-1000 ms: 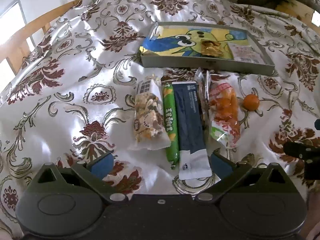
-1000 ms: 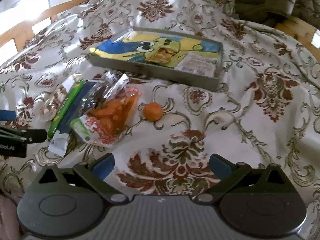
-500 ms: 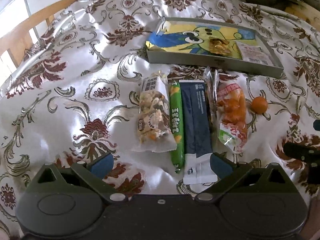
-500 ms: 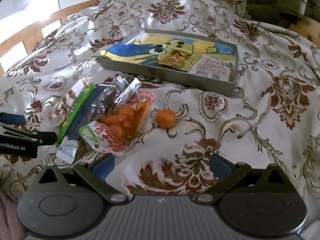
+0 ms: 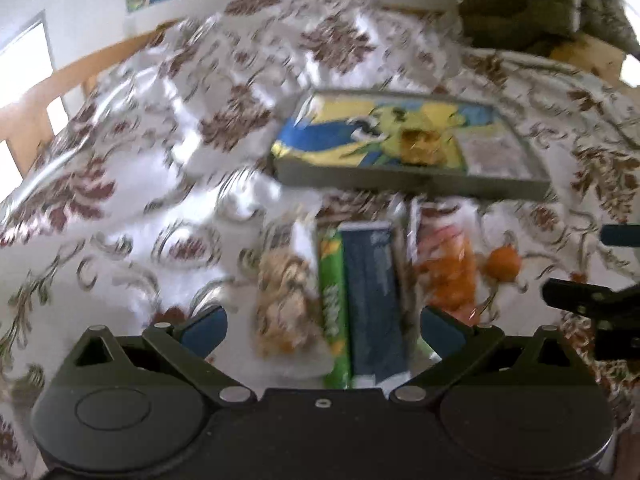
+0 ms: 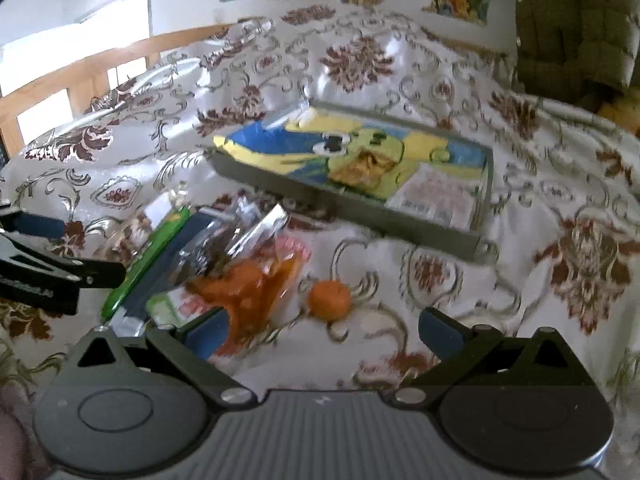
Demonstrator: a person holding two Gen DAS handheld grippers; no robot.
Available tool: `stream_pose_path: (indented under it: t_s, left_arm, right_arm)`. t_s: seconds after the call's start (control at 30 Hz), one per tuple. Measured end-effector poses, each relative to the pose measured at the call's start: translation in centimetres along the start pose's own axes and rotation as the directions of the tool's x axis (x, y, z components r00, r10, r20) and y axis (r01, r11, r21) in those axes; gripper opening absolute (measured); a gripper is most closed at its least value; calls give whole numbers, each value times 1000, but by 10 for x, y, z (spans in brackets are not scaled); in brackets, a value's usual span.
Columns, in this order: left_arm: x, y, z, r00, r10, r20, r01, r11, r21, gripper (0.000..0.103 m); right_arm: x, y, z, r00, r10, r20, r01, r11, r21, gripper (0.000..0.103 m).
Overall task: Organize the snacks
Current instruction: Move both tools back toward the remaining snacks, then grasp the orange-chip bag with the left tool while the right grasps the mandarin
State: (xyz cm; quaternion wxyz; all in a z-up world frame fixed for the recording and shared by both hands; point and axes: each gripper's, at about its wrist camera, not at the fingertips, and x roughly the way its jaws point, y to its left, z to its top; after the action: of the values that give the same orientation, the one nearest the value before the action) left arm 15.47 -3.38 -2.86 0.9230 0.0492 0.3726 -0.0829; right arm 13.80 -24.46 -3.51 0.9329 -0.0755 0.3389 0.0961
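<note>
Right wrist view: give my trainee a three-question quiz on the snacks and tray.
1. True or false: the small round orange fruit lies inside the shallow grey tray with the cartoon picture.
2. Which lies directly beside the long green stick packet? A) the dark blue flat packet B) the orange fruit C) the tray
3. Fill in: the right claw is ____ and holds nothing.

Key:
1. False; it lies on the floral cloth outside the tray, beside the clear bag of orange pieces.
2. A
3. open
</note>
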Motion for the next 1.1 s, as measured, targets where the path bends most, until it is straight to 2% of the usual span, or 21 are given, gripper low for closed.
stream_pose_path:
  t_s: [0.2,0.33,0.47,0.67,0.97,1.1]
  left_arm:
    - [3,-5,7,996,-73,60,73,997,5,102]
    - [8,-10,14,985,-136,105,136,991,4,102]
    - [17,-18,18,976,-172,134,168,985,35,102]
    - [35,-27,24,968,-226,109,219,973,67,102]
    - [54,-42,27,937,-335,95,316,934,167,102]
    - [62,-49,25,936,-348,60,329,921,211,102]
  right_arm:
    - [9,-12,5,998,-50,49,50,999,-12,103]
    - [12,-17,8,994,-75,75,76,997,-20,103]
    - [16,-23,10,992,-102,72,103,995,-5,103]
    - [19,-31,10,991,-123,48,122,992,14,103]
    - [22,-40,10,990,-136,18,137,990,-31,103]
    - [25,-47,12,989,-146,7,146,988,-57,103]
